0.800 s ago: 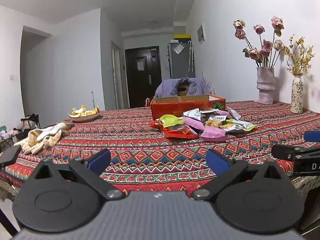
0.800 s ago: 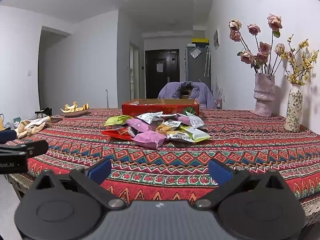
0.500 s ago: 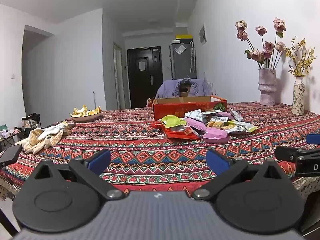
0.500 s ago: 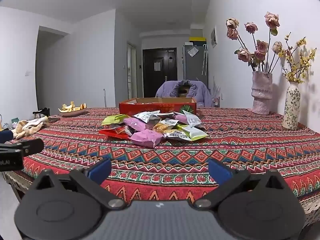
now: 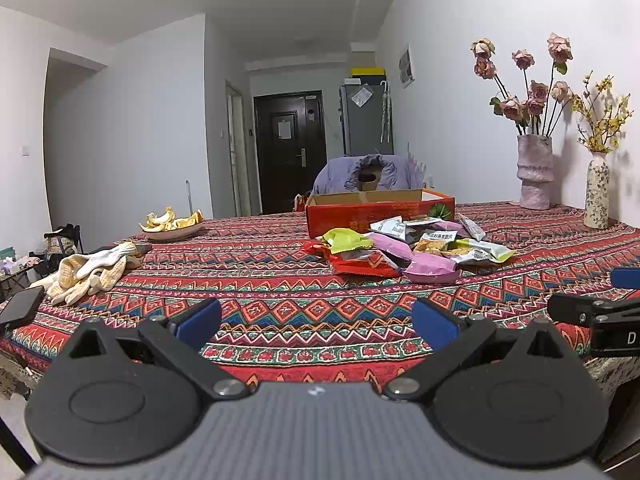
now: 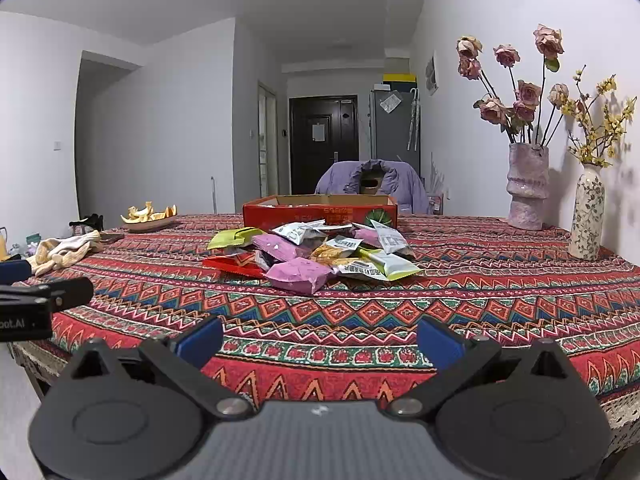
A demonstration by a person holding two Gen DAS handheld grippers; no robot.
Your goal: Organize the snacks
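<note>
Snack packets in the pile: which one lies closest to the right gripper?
The pink packet at the pile's front edge. It juts toward the open right gripper, ahead of the red packet and the green-and-white packet flanking it.

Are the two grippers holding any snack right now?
No. The left gripper and right gripper are both open and empty; the pile of colourful snack packets lies untouched on the patterned tablecloth.

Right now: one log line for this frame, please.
phase: approach | left gripper: open, empty | right gripper: open, empty | snack packets: piled on tablecloth, untouched | red box: behind pile
</note>
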